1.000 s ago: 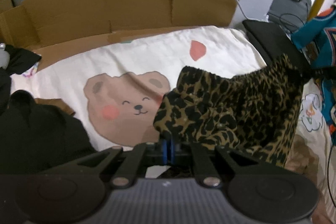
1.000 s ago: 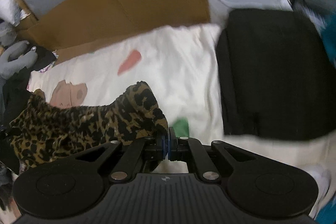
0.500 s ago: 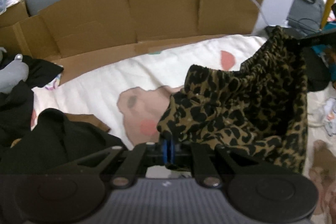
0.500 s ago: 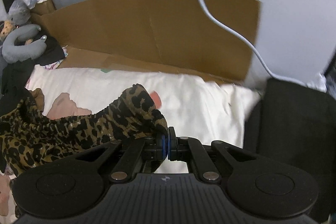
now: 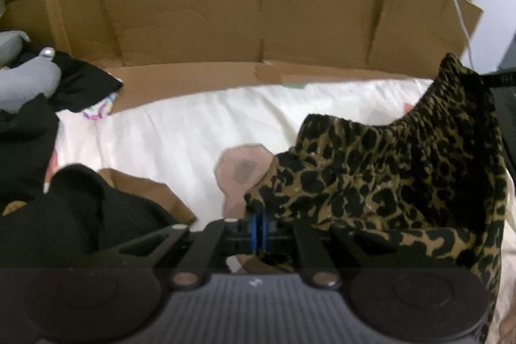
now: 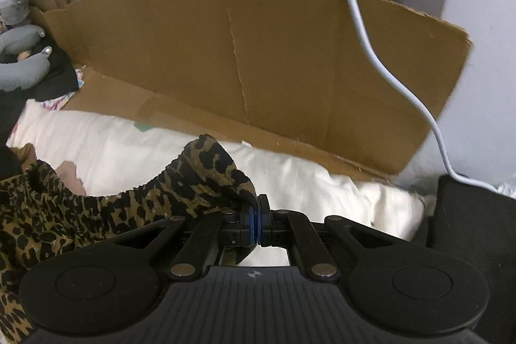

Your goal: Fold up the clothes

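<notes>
A leopard-print garment [image 5: 396, 179] with an elastic waistband hangs stretched between both grippers above a cream bear-print blanket [image 5: 180, 134]. My left gripper [image 5: 257, 223] is shut on one corner of its waistband. My right gripper [image 6: 256, 223] is shut on the other corner, and the leopard-print garment [image 6: 106, 211] trails off to the left in that view. The right gripper's tip [image 5: 496, 79] shows at the far right of the left wrist view, holding the cloth's high corner. The lower part of the garment drops out of sight below the grippers.
A brown cardboard wall [image 5: 258, 15] stands along the blanket's far side. Black clothes [image 5: 71, 215] and a grey plush toy [image 5: 25, 83] lie at the left. A white cable [image 6: 380, 54] hangs over the cardboard, and a black cushion [image 6: 474, 221] sits at the right.
Both grippers have lifted and tilted up with the garment, so the cardboard wall fills more of each view. The bear print is mostly hidden behind the cloth.
</notes>
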